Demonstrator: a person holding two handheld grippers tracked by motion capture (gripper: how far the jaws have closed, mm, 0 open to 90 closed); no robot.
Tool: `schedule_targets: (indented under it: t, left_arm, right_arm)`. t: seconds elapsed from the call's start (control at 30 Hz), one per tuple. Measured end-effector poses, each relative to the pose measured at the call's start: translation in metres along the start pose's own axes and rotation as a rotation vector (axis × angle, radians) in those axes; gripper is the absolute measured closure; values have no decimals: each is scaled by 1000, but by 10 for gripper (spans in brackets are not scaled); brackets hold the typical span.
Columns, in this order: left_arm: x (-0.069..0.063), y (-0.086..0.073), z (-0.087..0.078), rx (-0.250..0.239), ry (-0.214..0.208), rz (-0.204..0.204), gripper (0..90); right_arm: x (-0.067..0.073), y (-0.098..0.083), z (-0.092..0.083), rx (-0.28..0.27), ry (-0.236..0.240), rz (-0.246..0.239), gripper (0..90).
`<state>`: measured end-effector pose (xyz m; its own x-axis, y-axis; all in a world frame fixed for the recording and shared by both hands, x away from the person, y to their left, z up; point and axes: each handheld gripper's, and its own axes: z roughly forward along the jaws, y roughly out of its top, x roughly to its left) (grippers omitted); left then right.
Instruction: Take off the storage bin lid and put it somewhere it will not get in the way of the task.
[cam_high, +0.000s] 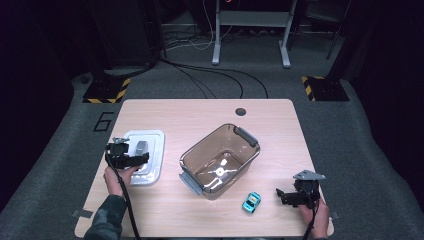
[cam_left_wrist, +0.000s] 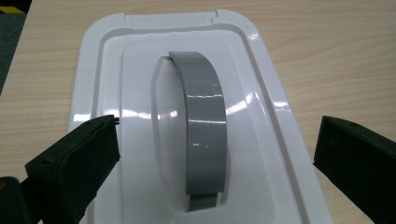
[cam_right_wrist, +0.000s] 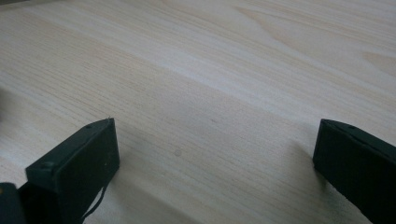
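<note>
Both tongs stand released: the left gripper (cam_high: 131, 161) hangs over the white lid (cam_high: 152, 150) with its jaws spread wide on either side of the grey handle (cam_left_wrist: 205, 126), pressing on nothing, and the right gripper (cam_high: 287, 196) rests near the table's 4 o'clock corner with its jaws equally spread above bare wood. Largest first, one wooden table (cam_high: 200, 112) carries everything; one clear plastic bin (cam_high: 200, 150) with two grey latches sits at its centre, uncovered and holding nothing that can be made out; one lid lies flat at about 9 o'clock from the bin, well apart from it, handle side up; one small blue toy car (cam_high: 251, 201) stands at about 5 o'clock from the bin, near its front corner and between the bin and the right gripper. Judged from this layout, the lid is already off and set down, so the opening step appears done; what seems to remain is picking up the car, placing it in the bin and perhaps refitting the lid. Count: two grippers, one table, one bin, one lid, one car.
</note>
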<state>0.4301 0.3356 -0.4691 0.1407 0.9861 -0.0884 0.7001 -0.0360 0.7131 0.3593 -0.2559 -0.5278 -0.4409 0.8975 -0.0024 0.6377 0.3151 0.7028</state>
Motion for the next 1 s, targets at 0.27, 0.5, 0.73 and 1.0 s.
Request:
schedule_targets:
  t: [0.27,0.5,0.73,1.0]
  left_arm:
    - [-1,-20,-23,-73,-4,32,0]
    - [-3,-47,-36,-86,15,83,0]
    - [-4,-80,-41,-87,15,74,0]
    - [-4,-108,-36,-24,19,69,0]
  right_arm:
    - [0,0,0,0,0,0,0]
    - [0,0,0,-1,-1,-2,0]
    - [0,0,0,0,-2,-2,0]
    - [0,0,0,-1,-1,-5,0]
